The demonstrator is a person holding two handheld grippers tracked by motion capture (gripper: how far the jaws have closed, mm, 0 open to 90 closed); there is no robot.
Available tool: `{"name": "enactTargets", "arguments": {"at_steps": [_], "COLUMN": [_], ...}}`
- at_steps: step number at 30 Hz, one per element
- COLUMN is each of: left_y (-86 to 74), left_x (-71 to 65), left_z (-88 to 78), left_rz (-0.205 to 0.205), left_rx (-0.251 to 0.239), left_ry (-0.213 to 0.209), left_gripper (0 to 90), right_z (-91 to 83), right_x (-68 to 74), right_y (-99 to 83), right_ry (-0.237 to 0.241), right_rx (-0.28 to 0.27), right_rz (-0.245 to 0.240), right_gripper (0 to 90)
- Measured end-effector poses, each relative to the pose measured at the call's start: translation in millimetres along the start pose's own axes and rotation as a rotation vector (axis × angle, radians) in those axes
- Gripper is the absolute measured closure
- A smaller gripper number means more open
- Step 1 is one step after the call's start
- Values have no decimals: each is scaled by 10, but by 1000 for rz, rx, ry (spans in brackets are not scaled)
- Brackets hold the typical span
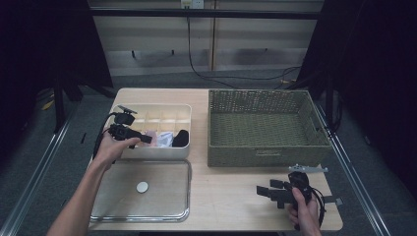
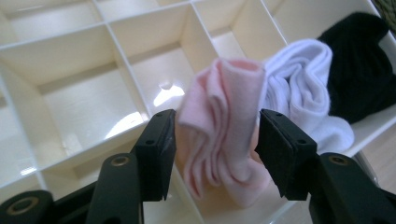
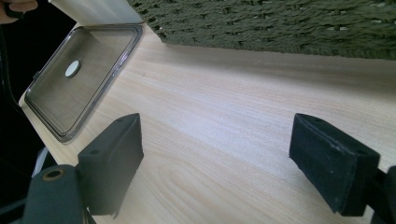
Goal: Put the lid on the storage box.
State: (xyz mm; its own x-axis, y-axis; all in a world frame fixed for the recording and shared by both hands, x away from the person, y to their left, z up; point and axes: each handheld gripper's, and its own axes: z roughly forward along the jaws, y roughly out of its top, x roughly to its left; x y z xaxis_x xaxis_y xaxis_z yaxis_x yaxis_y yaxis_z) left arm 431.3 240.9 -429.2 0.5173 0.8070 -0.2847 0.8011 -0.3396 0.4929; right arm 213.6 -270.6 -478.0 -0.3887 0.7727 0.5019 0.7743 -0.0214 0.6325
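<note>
A rolled pink sock (image 2: pixel 219 140) stands in a front compartment of the cream divided box (image 1: pixel 152 106), seen in the left gripper view. My left gripper (image 2: pixel 215 140) straddles the sock with its pads just off the cloth, open. From above, that left gripper (image 1: pixel 145 139) reaches into the box from the left, over the pink sock (image 1: pixel 156 139). A white sock (image 2: pixel 303 88) and a black sock (image 2: pixel 359 70) fill the compartments beside it. Low over bare wood at the table's front right, my right gripper (image 1: pixel 263 191) stands open with nothing between its fingers; the right gripper (image 3: pixel 215 154) points toward the lid.
A clear lid (image 1: pixel 162 196) with a white round knob (image 1: pixel 142 187) lies in front of the box. A green woven basket (image 1: pixel 255 93) takes up the back right of the table. Several box compartments (image 2: pixel 88 102) hold nothing.
</note>
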Motion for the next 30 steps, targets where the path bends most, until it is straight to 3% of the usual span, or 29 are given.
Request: {"name": "enactTargets", "arguments": {"at_steps": [8, 14, 20, 30], "left_y": [102, 106, 66, 16], "left_x": [-35, -72, -78, -55], "left_z": [-22, 24, 114, 232], "left_rz": [0, 27, 48, 38], "left_rx": [-48, -36, 25, 51], "left_ry": [-23, -20, -34, -25], "left_gripper": [501, 743, 764, 767], "right_z": [8, 28, 31, 38], "right_x": [-3, 10, 20, 31], "right_y": [-2, -13, -8, -6], "right_ry": [-2, 4, -3, -1], "right_rx": [3, 17, 10, 7], "right_rz": [-1, -2, -8, -11], "right_gripper": [177, 183, 184, 183]}}
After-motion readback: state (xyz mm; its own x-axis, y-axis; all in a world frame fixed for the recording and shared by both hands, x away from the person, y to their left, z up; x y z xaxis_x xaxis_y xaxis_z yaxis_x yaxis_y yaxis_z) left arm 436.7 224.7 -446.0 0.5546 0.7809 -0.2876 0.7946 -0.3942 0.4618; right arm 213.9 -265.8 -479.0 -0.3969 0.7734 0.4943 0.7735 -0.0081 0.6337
